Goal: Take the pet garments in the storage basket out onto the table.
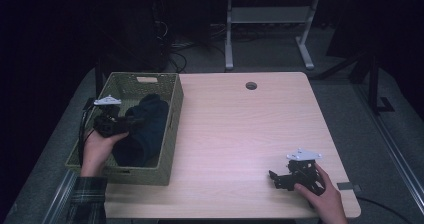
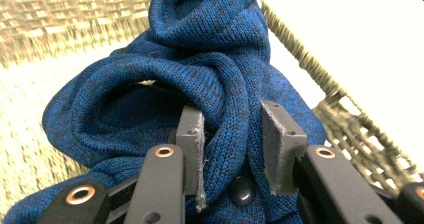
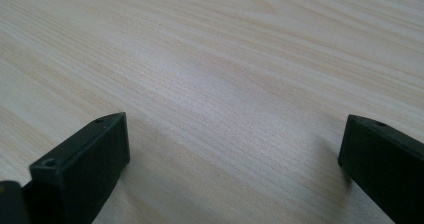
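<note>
Grip made: left gripper [image 2: 232, 149] pinches a fold of the blue sweater [image 2: 200, 84], not yet out of the basket [image 1: 172, 129]; right gripper [image 3: 235, 159] rests spread, empty, on the table [image 1: 240, 134].

Basket [image 1: 172, 129] on table [image 1: 240, 134], at left edge, spanning far-left corner toward near-left corner. Knit garment [image 1: 145, 129] inside basket, along its right wall. Left gripper [image 1: 131, 125] over basket interior, at garment's left side, fold of garment between jaws [image 2: 227, 134]. Right gripper [image 1: 275, 178] on table near near-right corner, well apart from basket, bare tabletop [image 3: 225, 74] ahead. Cable hole [image 1: 251, 86] near far edge, middle.
</note>
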### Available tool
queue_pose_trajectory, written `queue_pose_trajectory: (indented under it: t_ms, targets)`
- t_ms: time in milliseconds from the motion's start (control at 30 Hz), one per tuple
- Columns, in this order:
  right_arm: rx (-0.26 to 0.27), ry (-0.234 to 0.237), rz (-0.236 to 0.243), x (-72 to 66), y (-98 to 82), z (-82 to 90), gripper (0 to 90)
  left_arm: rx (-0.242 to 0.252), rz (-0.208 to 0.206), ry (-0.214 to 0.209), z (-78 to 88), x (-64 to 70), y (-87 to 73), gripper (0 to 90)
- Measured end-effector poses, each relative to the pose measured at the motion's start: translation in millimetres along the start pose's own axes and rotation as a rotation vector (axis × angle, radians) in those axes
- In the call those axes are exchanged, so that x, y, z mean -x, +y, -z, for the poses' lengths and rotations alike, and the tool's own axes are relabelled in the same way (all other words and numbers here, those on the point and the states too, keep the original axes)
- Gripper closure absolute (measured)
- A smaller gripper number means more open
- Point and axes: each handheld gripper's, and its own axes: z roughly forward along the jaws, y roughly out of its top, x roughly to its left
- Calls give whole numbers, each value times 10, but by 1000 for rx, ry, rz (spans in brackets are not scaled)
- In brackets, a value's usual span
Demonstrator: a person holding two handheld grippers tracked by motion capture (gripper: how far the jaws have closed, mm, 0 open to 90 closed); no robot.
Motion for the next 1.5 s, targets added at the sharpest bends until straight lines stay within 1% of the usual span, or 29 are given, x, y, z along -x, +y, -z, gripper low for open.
queue_pose_trajectory:
  t_ms: [233, 300, 333, 433, 500, 967, 1067, 1200, 1367, 1500]
  targets:
    - [0, 0, 1, 0, 0, 0, 0, 78, 3, -2, 133, 30, 59, 655]
    - [0, 0, 0, 0, 0, 0, 0, 100, -11, 2, 180, 42, 87, 658]
    - [0, 0, 0, 0, 0, 0, 0, 113, -11, 3, 205, 53, 103, 659]
    - [0, 0, 0, 0, 0, 0, 0, 155, -24, -1, 293, 92, 158, 660]
    - [0, 0, 1, 0, 0, 0, 0, 175, -32, -2, 336, 117, 190, 661]
    - [0, 0, 1, 1, 1, -1, 0, 312, -89, -67, 593, 387, 453, 667]
    - [0, 1, 2, 2, 1, -2, 0, 341, -102, -92, 612, 470, 514, 668]
    - [0, 1, 3, 2, 2, -2, 0, 365, -118, -129, 610, 566, 581, 669]
    - [1, 1, 2, 2, 2, -2, 0, 373, -138, -169, 570, 678, 656, 670]
    - [1, 1, 2, 2, 2, -2, 0, 377, -149, -192, 529, 747, 697, 670]
